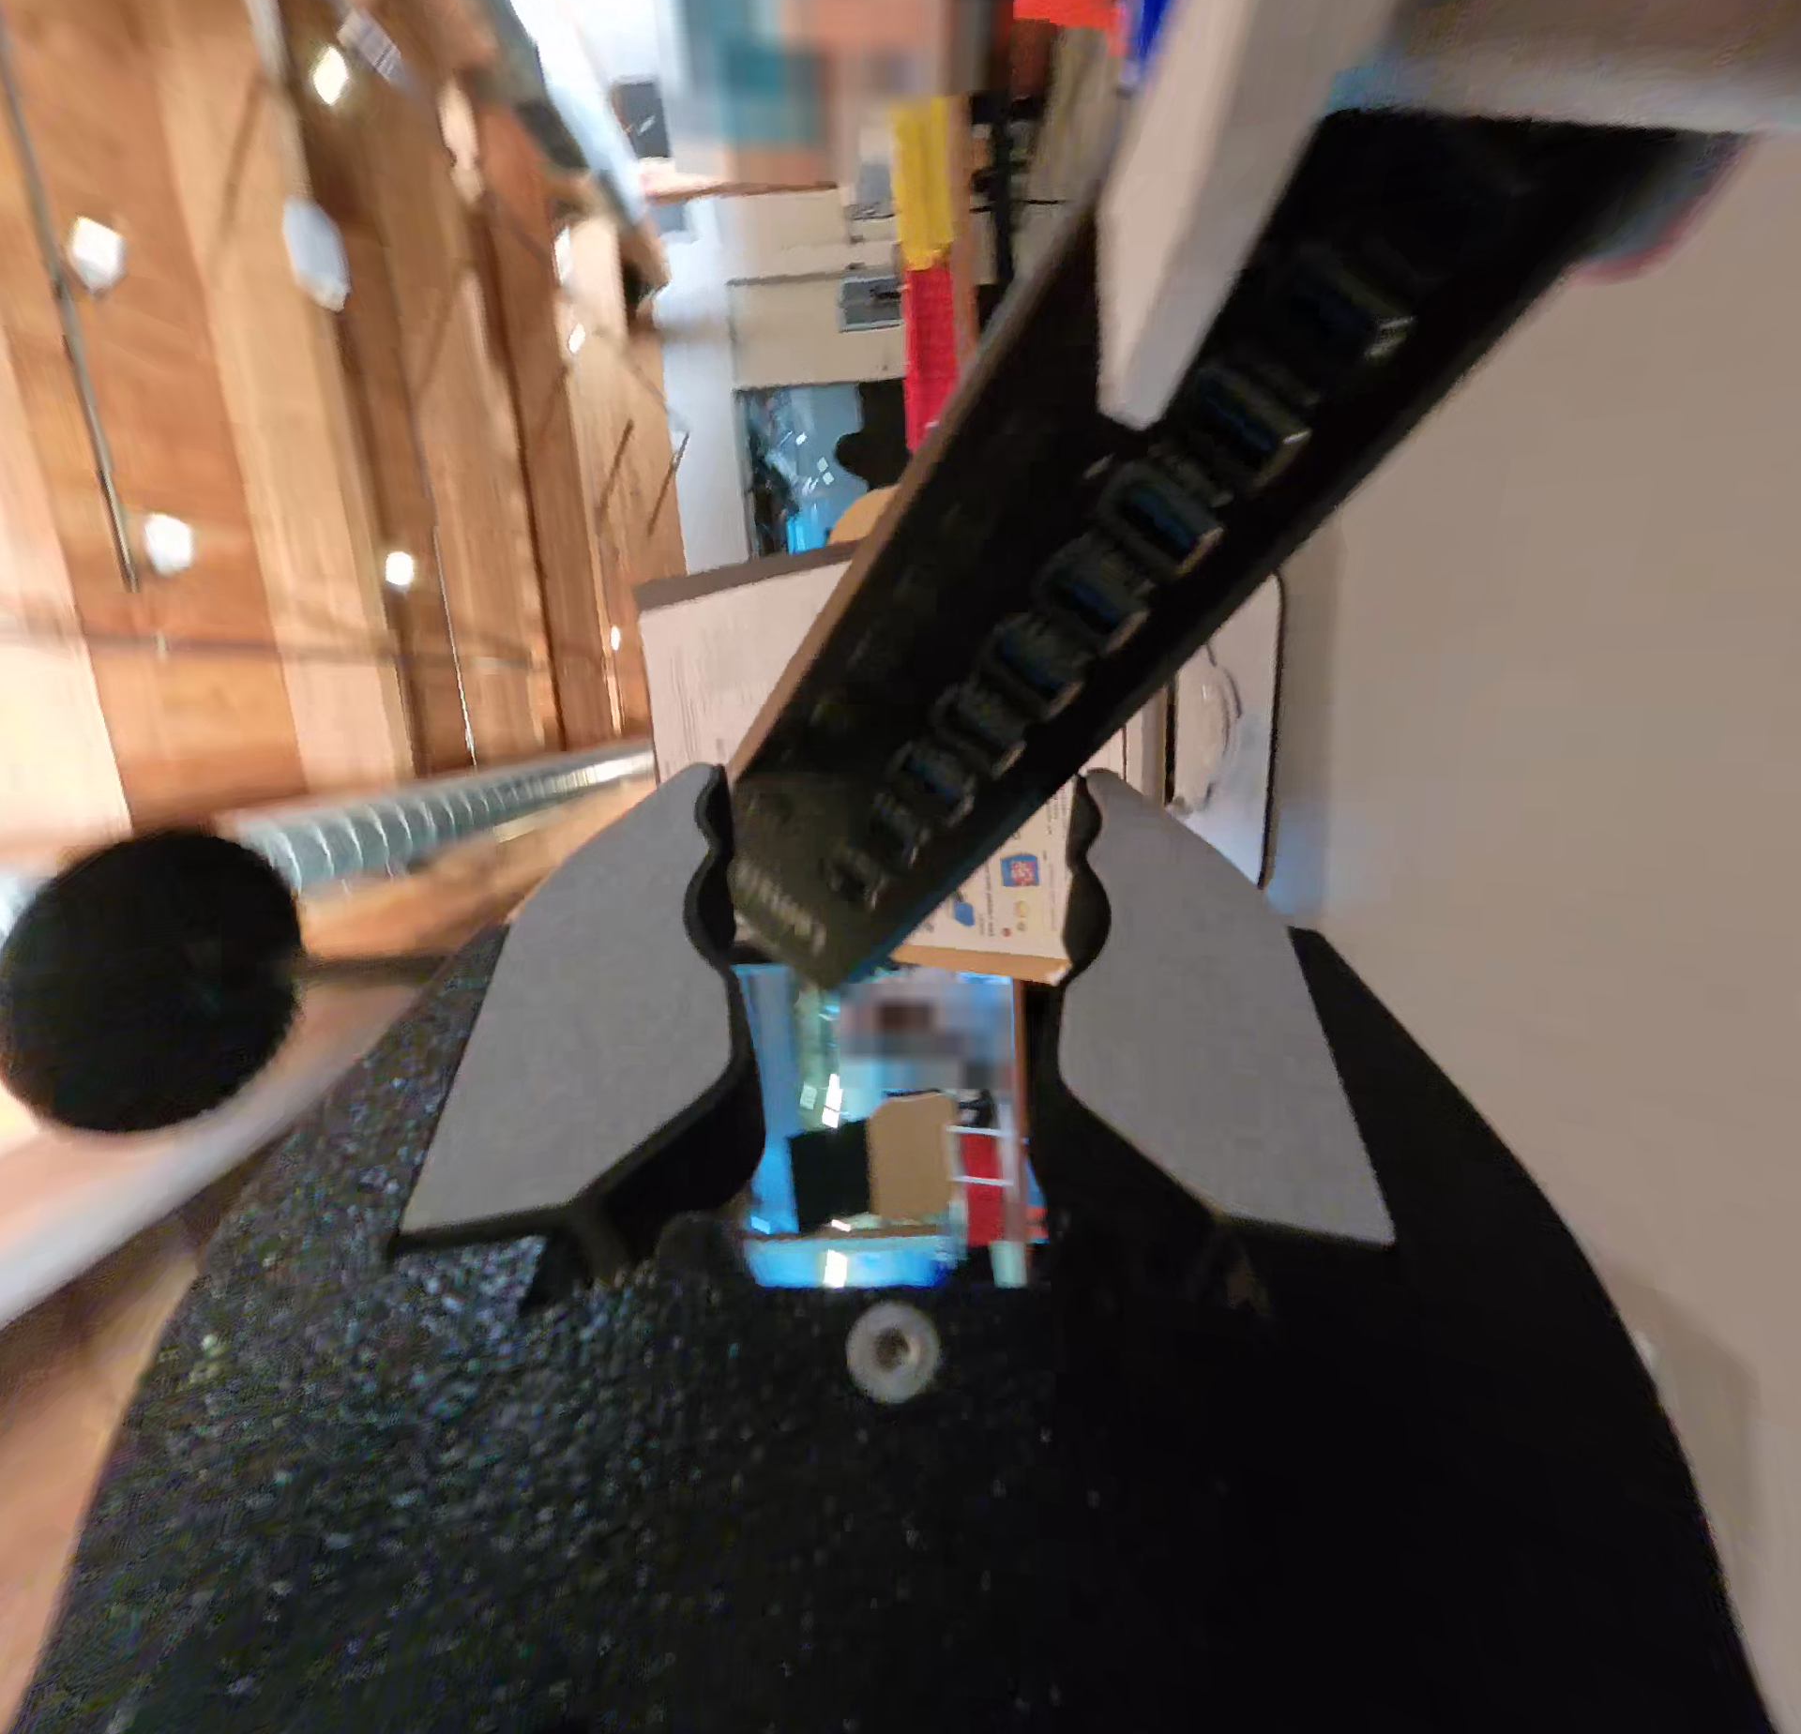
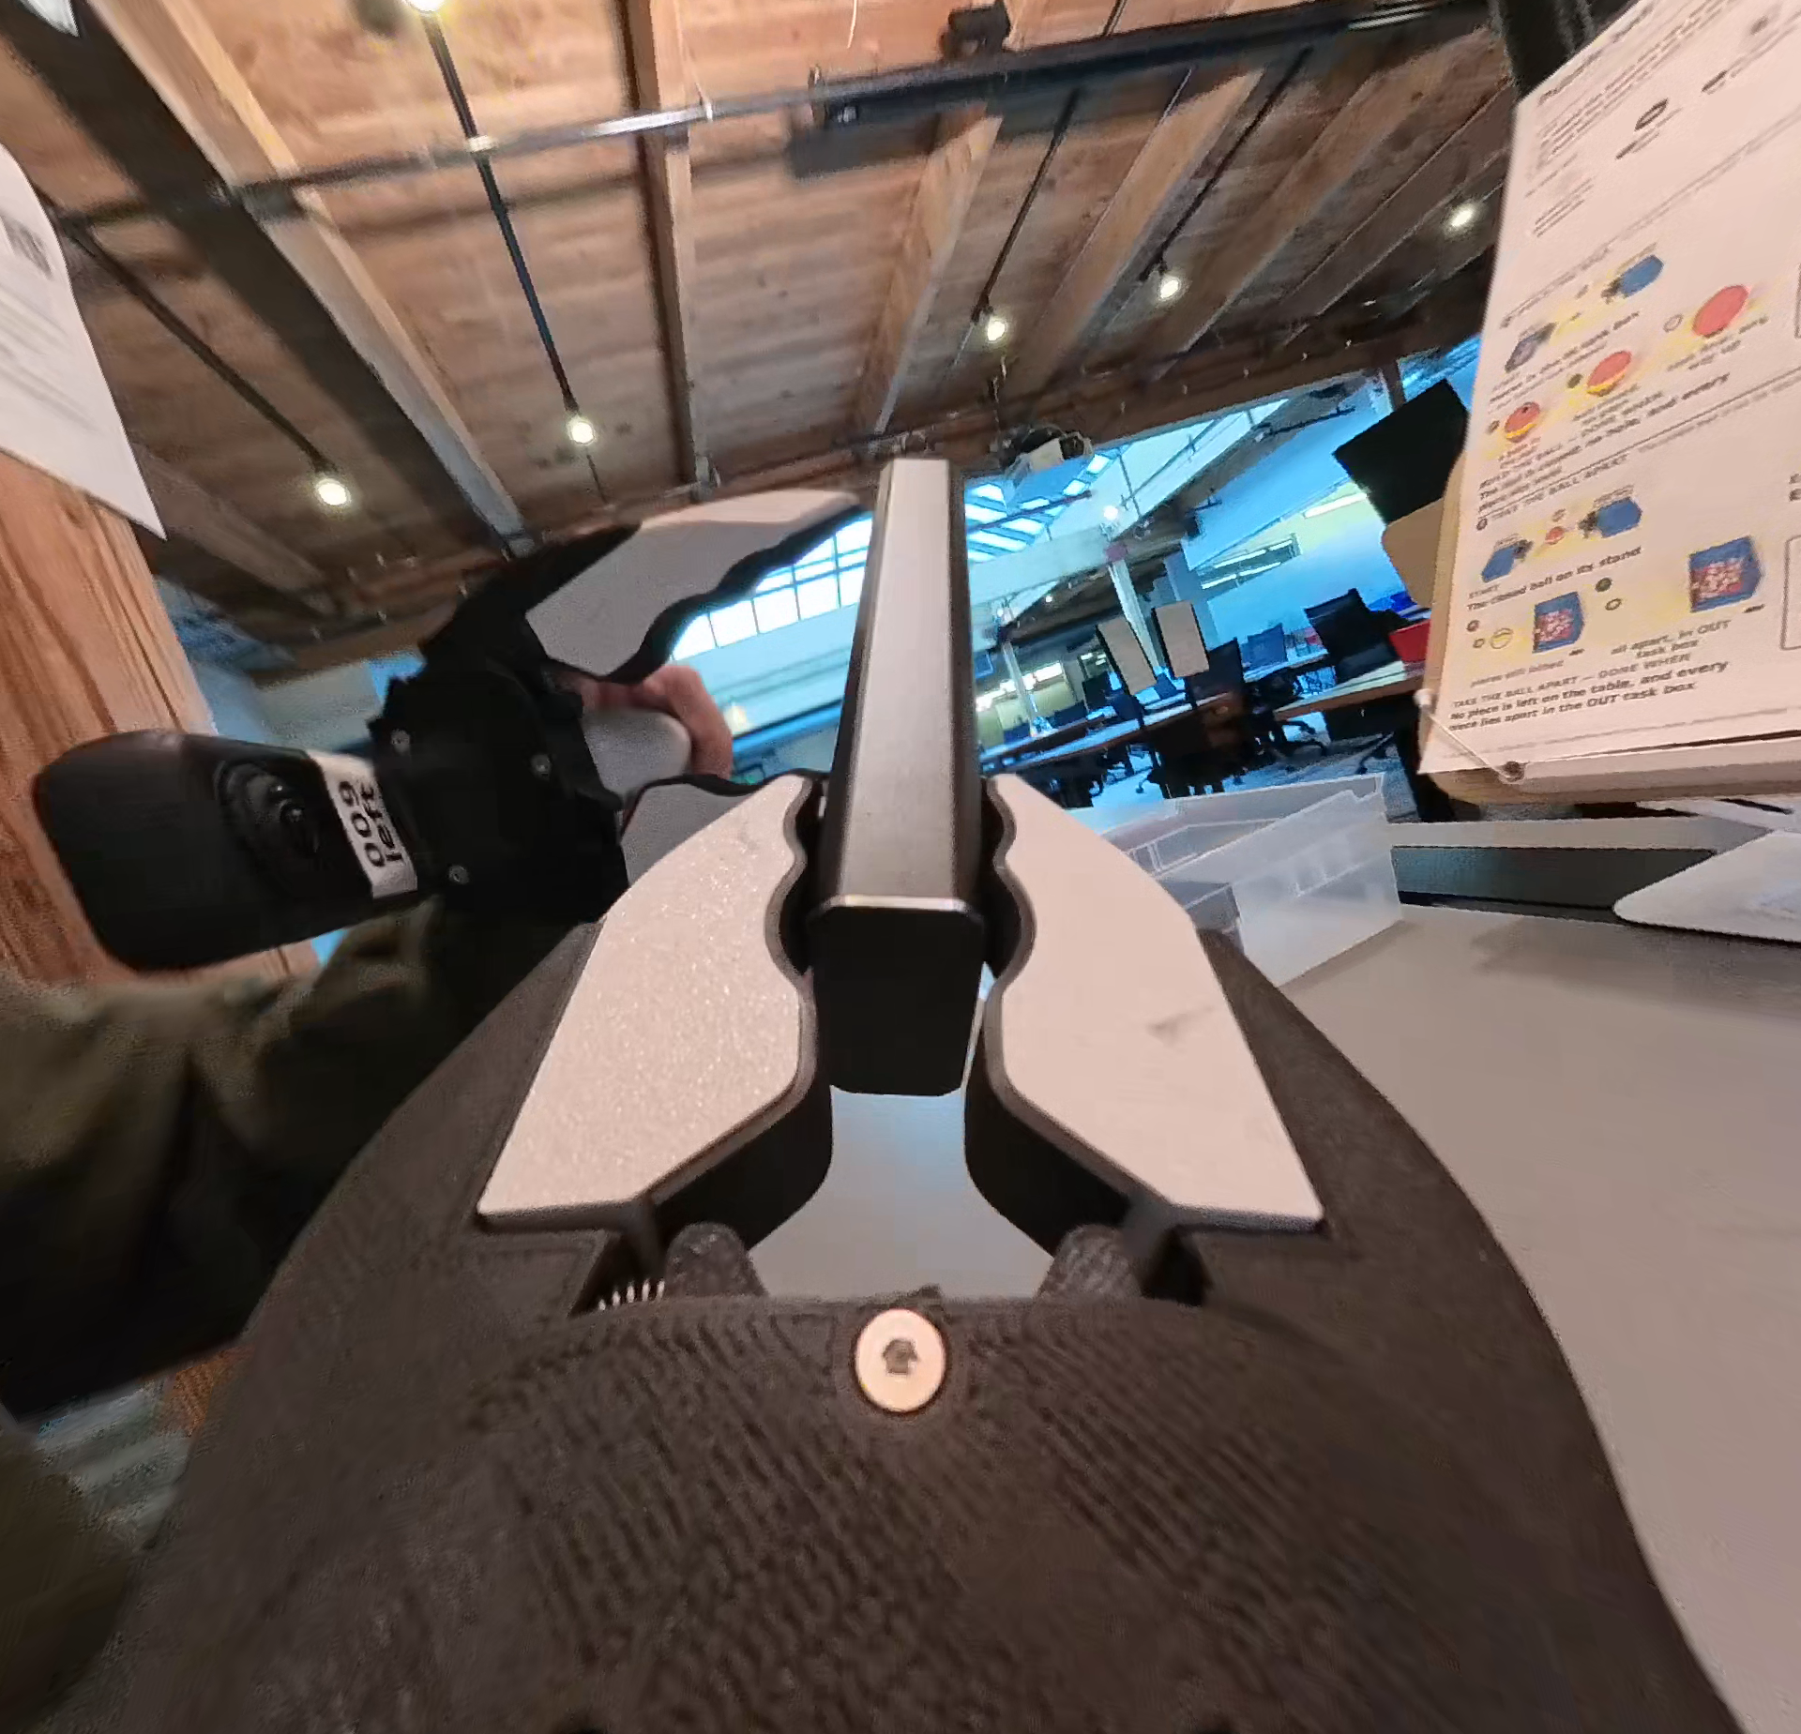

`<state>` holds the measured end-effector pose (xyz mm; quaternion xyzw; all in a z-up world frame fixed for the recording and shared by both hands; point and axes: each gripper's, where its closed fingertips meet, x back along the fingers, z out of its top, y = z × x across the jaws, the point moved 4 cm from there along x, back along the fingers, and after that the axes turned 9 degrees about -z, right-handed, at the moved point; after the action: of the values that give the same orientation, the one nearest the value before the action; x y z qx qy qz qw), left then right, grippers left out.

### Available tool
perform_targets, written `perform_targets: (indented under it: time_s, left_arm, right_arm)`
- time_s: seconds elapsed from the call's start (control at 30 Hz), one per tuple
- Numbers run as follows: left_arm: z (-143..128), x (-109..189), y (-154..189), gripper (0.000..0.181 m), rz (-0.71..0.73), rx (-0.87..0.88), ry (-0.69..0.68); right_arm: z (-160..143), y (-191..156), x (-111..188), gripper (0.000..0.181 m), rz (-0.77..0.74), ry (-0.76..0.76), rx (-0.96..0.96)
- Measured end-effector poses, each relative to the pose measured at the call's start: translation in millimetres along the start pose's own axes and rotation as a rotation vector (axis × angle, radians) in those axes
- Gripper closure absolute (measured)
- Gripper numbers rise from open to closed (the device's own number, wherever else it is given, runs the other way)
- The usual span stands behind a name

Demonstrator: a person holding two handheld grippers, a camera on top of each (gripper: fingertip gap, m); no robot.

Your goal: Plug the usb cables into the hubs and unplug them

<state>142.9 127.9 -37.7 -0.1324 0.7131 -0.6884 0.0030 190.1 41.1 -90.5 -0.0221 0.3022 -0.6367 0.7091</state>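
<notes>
Right hand-held gripper clamped on near end of black usb hub, long axis pointing straight out, up off bench. Left hand-held gripper spread wide, hub's other end right between tips, touching? can't tell. Left closer to port row. No cable visible.

you're in a big open-plan office or workshop loft — exposed timber ceiling with track lights, rows of desks and dark office chairs behind, a clear plastic bin and a printed instruction sheet near you.
</notes>
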Motion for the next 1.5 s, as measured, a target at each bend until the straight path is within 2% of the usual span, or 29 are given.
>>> perform_targets:
  time_s: [0.07, 0.13, 0.23, 0.3, 0.37, 0.47, 0.5, 0.57, 0.63, 0.7, 0.8, 0.9, 0.93, 1.03, 1.1, 1.2, 1.23, 1.3, 1.37, 1.5]
  left_arm:
    - [-15, 9, -9, 0.114, 0.101, 0.236, 0.007]
    - [-30, 21, -4, 0.112, 0.125, 0.646, 0.087]
    - [-25, 18, 28, 0.11, -0.109, 1.469, 0.434]
    - [-17, 8, 39, 0.102, -0.305, 1.85, 0.629]
    - [-10, -2, 39, 0.094, -0.437, 2.068, 0.774]
    - [-1, -17, 32, 0.089, -0.654, 2.285, 0.964]
    - [-1, -24, 36, 0.083, -0.709, 2.34, 0.933]
    - [-7, -32, 43, 0.112, -0.729, 2.364, 0.923]
    - [-9, -33, 46, 0.113, -0.731, 2.359, 0.962]
    - [-10, -31, 46, 0.113, -0.718, 2.282, 1.018]
    - [-9, -28, 37, 0.114, -0.697, 2.075, 1.053]
    - [-4, -19, 23, 0.115, -0.746, 1.731, 1.065]
    - [0, -16, 21, 0.115, -0.78, 1.618, 1.057]
    - [18, -8, 20, 0.116, -0.908, 1.377, 1.065]
    - [30, -4, 26, 0.116, -0.982, 1.254, 1.07]
    - [43, -1, 39, 0.116, -1.06, 1.136, 1.066]
    - [45, -1, 44, 0.116, -1.08, 1.123, 1.06]
    - [46, -1, 48, 0.116, -1.081, 1.11, 1.062]
    - [45, -1, 51, 0.118, -1.098, 1.123, 1.014]
    - [35, -6, 47, 0.11, -0.954, 1.207, 0.847]
  right_arm:
    - [7, 6, 3, 0.151, -0.019, 0.033, -0.048]
    - [15, 11, 7, 0.151, -0.033, 0.07, -0.069]
    - [17, 14, 8, 0.151, -0.088, 0.064, 0.078]
    - [11, 10, 7, 0.151, -0.123, 0.032, 0.249]
    - [2, 5, 4, 0.151, -0.158, -0.001, 0.419]
    - [-20, -5, 0, 0.152, -0.134, -0.087, 0.665]
    - [-26, -8, -1, 0.152, -0.141, -0.106, 0.738]
    - [-29, -10, -3, 0.151, -0.157, -0.107, 0.841]
    - [-32, -9, -4, 0.152, -0.157, -0.141, 0.881]
    - [-35, -8, -4, 0.152, -0.145, -0.168, 0.928]
    - [-42, -8, -5, 0.129, -0.035, -0.285, 0.693]
    - [-46, -4, -3, 0.093, 0.062, -0.415, 0.347]
    - [-48, -2, -1, 0.091, 0.084, -0.451, 0.256]
    - [-60, -6, 0, 0.096, 0.172, -0.484, 0.123]
    - [-66, -12, -3, 0.096, 0.186, -0.461, 0.141]
    - [-69, -16, -6, 0.112, 0.178, -0.424, 0.225]
    - [-68, -17, -5, 0.122, 0.181, -0.413, 0.27]
    - [-72, -15, -3, 0.121, 0.18, -0.445, 0.311]
    - [-70, -9, -2, 0.121, 0.149, -0.401, 0.368]
    - [-59, 4, 0, 0.122, 0.087, -0.334, 0.395]
